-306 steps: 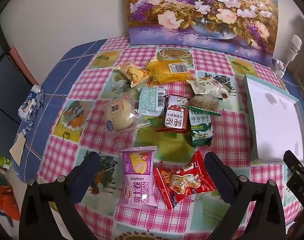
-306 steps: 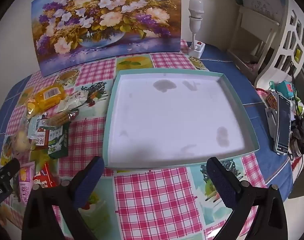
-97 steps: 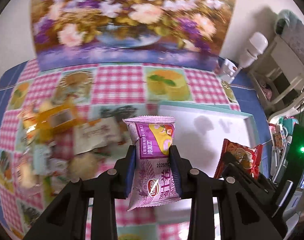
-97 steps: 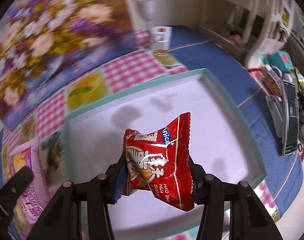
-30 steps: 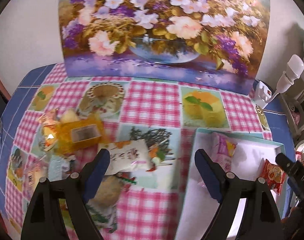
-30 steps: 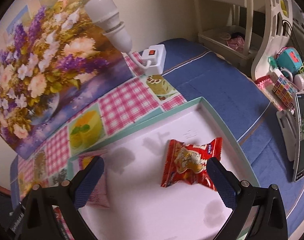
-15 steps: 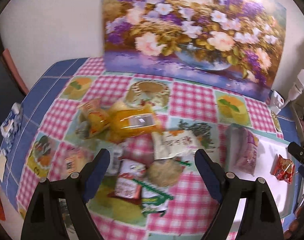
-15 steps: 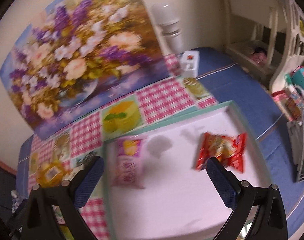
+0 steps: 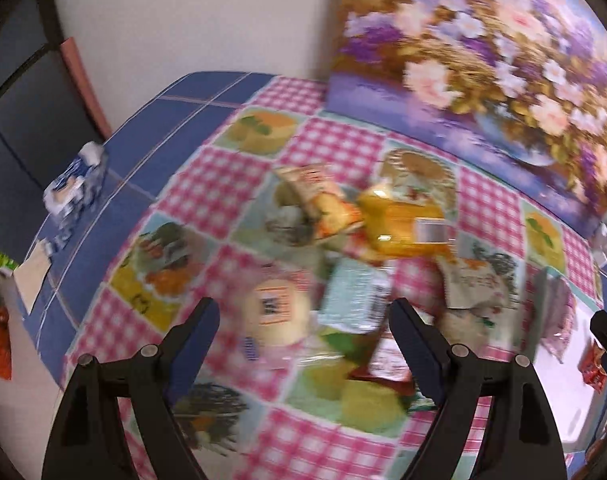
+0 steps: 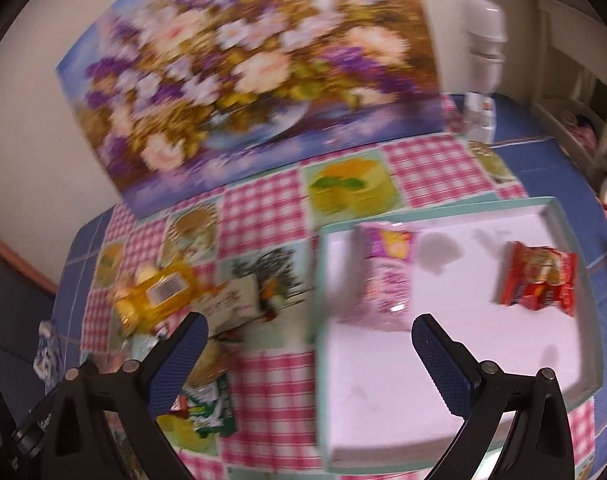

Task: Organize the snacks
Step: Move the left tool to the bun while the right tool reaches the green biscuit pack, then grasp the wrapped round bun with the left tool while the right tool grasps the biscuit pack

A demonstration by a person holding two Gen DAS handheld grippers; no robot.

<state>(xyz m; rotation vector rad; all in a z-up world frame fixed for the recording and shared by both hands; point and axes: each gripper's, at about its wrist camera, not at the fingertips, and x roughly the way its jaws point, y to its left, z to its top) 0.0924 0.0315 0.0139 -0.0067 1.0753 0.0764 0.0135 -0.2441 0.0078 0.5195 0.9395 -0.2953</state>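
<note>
A pile of snack packets lies on the checked tablecloth. My left gripper (image 9: 305, 338) hangs open and empty above a round pale bun packet (image 9: 273, 310) and a pale green packet (image 9: 353, 298); an orange packet (image 9: 405, 222) lies beyond. The white tray (image 10: 455, 408) with a teal rim holds a pink packet (image 10: 385, 276) and a red packet (image 10: 537, 280). Over the tray's left edge my right gripper (image 10: 309, 360) stands open, with nothing between its jaws. The orange packet (image 10: 159, 292) and a green biscuit packet (image 10: 207, 408) lie left of the tray.
A flower painting (image 10: 243, 68) leans on the wall behind the table. A white lamp (image 10: 485, 36) stands at the back right corner. A blue-and-white tissue pack (image 9: 75, 180) lies near the table's left edge. The tray (image 9: 579, 392) shows at the far right.
Both grippers have swung left, away from the tray and back over the snack pile. The pink and red packets stay lying in the tray. Both views are blurred by the motion.
</note>
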